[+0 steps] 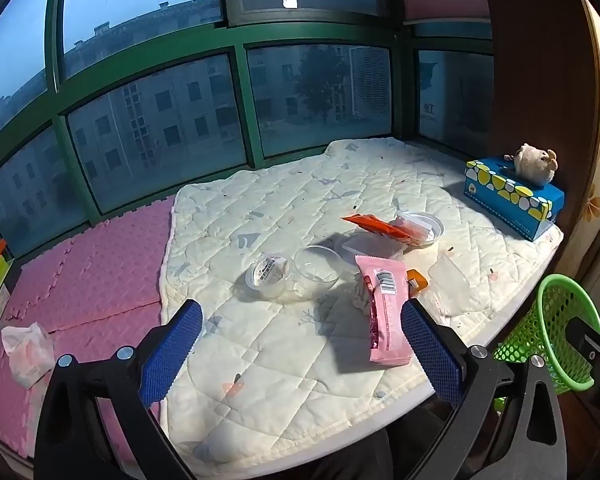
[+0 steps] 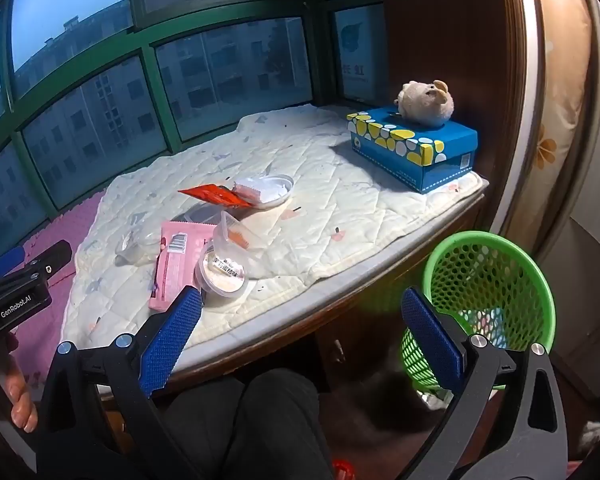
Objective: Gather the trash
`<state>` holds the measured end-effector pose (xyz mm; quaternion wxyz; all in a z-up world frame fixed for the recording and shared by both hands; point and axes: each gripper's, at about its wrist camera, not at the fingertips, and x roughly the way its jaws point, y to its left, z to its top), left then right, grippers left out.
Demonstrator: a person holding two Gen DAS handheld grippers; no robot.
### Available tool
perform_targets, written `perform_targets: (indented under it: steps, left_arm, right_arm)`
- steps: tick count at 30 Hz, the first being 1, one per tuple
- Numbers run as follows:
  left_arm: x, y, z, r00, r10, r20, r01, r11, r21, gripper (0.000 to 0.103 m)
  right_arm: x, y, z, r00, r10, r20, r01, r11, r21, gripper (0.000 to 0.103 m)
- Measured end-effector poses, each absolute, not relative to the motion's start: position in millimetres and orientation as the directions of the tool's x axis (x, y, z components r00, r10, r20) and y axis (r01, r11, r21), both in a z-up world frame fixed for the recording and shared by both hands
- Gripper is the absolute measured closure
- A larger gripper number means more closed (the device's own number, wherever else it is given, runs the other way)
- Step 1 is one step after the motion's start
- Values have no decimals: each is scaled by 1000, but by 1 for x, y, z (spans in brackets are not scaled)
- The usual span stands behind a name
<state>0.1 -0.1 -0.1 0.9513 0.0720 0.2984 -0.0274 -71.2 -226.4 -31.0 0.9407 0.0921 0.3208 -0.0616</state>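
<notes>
Trash lies on a cream quilt (image 1: 284, 392): a pink wrapper (image 1: 386, 312) (image 2: 172, 264), an orange wrapper (image 1: 374, 226) (image 2: 216, 196), clear plastic cups (image 1: 318, 266), a lidded cup (image 1: 268, 274) (image 2: 222, 276) and a white bowl (image 1: 428, 226) (image 2: 272, 192). A green mesh basket (image 1: 560, 332) (image 2: 488, 292) stands off the ledge at the right. My left gripper (image 1: 300, 328) hovers open in front of the pile, its right pad beside the pink wrapper. My right gripper (image 2: 300, 320) hangs open over the ledge's front edge, left of the basket. Neither holds anything.
A blue tissue box (image 1: 512, 196) (image 2: 416, 148) with a plush toy (image 1: 534, 164) (image 2: 426, 102) sits at the back right. Pink foam mats (image 1: 88, 276) with a crumpled white bag (image 1: 28, 352) lie left. Green-framed windows (image 1: 240, 92) close the far side. A person's dark-clad leg (image 2: 272, 420) is below.
</notes>
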Motion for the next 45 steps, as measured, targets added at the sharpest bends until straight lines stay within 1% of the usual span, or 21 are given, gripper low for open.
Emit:
perform_targets:
  steps: [17, 45]
  left_arm:
    - [-2, -8, 3, 818, -16, -575, 97, 989, 111, 7]
    - [5, 1, -2, 809, -24, -587, 93, 992, 88, 7]
  right_arm:
    - [-72, -227, -31, 788, -61, -613, 175, 976, 128, 5]
    - [-70, -223, -31, 787, -53, -614, 166, 978, 128, 5]
